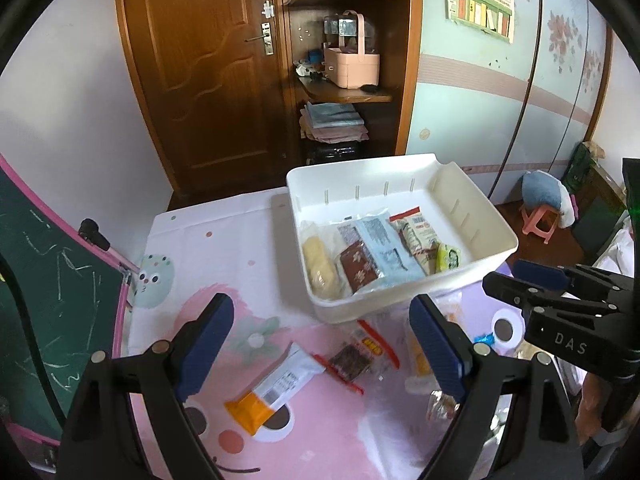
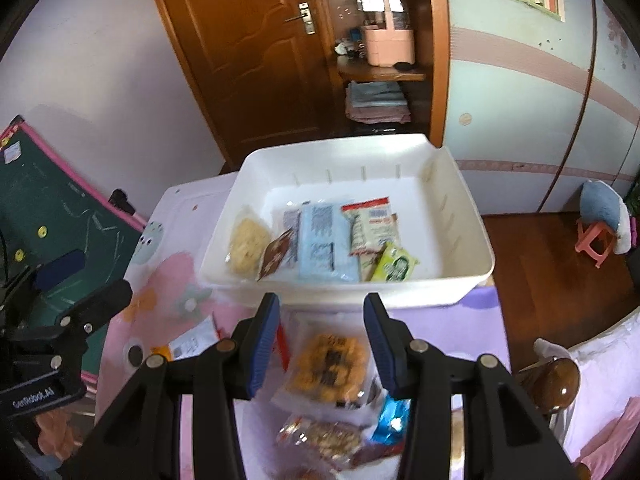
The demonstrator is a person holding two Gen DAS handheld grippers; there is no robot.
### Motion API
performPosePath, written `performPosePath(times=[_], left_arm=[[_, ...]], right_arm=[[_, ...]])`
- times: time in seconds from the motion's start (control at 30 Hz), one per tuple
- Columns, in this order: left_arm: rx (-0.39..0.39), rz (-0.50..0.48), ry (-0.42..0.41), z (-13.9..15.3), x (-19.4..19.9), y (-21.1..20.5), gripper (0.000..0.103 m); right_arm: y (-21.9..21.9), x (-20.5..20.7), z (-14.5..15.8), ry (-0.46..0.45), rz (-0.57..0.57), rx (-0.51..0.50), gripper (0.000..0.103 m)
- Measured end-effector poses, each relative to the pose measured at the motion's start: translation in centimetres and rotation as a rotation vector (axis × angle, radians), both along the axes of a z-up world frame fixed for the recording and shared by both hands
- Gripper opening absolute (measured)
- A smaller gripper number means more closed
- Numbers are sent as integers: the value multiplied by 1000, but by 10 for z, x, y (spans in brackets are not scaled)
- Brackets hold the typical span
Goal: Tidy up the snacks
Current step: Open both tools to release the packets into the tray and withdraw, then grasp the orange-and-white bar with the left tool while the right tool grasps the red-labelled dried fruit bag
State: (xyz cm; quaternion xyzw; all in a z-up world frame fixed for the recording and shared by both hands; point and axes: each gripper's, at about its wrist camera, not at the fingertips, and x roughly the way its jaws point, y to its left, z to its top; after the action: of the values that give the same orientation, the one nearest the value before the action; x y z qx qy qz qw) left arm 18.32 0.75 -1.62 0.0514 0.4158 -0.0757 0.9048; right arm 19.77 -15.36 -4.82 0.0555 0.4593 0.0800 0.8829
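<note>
Hovering over a pink cartoon-print cloth point(image 1: 248, 240) on the worktop, the left gripper point(image 1: 320, 344) has its jaws spread wide and empty, while the right gripper point(image 2: 320, 344) has its jaws partly spread, also holding nothing. Ahead of both sits the white bin point(image 2: 472, 240), already holding a pale yellow noodle pack point(image 2: 248, 244), a brown packet point(image 2: 276, 258), a light blue packet point(image 2: 324, 240), a red-edged sachet point(image 2: 370, 224) and a green sachet point(image 2: 394, 268).

Loose snacks wait beneath the jaws: an orange-and-white bar point(image 1: 276, 392) and a red-trimmed dark snack point(image 1: 352, 360) between the left pair, an orange cracker pack point(image 2: 328, 368) between the right pair, with a nut packet point(image 2: 320, 440) and blue foil wrapper point(image 2: 392, 420) nearer the camera.

The next pick likely goes best with the jaws lowered across a packet's narrow width, pinching one wrapper only. The overlapping clear wrappers under the right gripper risk a double grab, and the bin's near wall must be cleared on the lift. A chalkboard point(image 1: 48, 280) leans left of the left jaws; a pink stool point(image 2: 596, 240) stands well right.
</note>
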Motion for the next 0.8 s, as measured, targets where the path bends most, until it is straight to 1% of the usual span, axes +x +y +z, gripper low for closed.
performPosePath(times=[0.17, 0.27, 0.37, 0.57, 0.67, 0.8], left_arm=[[24, -8, 8, -7, -13, 13, 89], [46, -2, 21, -16, -16, 25, 89], [46, -1, 46, -27, -16, 39, 89], [67, -10, 132, -65, -9, 68, 89], [76, -35, 173, -86, -6, 75, 89], [114, -71, 231, -119, -2, 76, 89]], right_arm=[[17, -11, -10, 39, 39, 29, 44], [29, -14, -19, 64, 61, 33, 44], [40, -16, -29, 93, 73, 38, 44], [59, -6, -62, 174, 74, 27, 44], [66, 0, -78, 213, 76, 31, 44], [76, 10, -101, 265, 70, 45, 44]])
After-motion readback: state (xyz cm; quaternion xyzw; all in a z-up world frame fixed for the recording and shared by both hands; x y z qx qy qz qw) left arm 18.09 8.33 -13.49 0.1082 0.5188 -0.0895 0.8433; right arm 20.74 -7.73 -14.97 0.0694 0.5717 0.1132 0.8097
